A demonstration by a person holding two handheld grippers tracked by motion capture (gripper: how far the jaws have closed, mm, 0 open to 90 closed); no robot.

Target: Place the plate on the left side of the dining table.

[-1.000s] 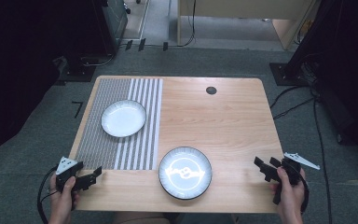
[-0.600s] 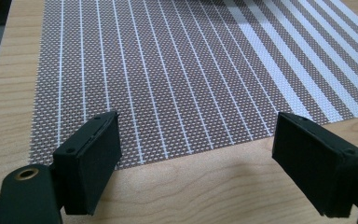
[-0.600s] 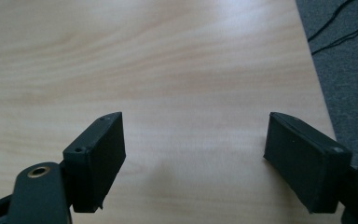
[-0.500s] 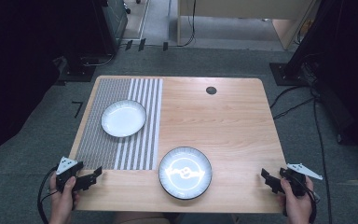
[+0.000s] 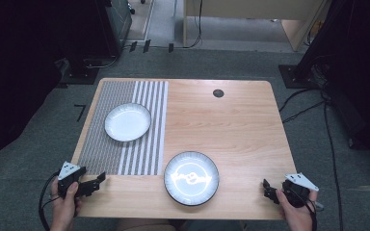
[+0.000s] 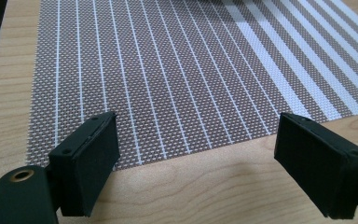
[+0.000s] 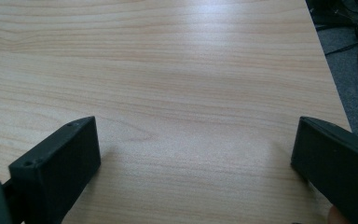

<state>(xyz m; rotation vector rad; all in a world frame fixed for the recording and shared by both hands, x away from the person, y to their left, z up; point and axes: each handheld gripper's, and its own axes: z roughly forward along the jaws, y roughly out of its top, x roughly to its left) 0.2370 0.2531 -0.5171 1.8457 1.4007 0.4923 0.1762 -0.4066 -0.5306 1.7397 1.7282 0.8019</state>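
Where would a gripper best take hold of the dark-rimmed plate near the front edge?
On the near rim of the dark-rimmed plate, coming in low from the person's side. It lies flat on the table, so only the raised rim offers an edge to pinch, and that side looks unobstructed. Both the left gripper and the right gripper are open.

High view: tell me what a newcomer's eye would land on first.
Two round plates stand out on the wooden table: a dark-rimmed plate with a bright pattern near the front edge, and a plain white plate on the striped placemat at the left. At the front corners, the left gripper and right gripper sit in the person's hands, jaws wide open and holding nothing.
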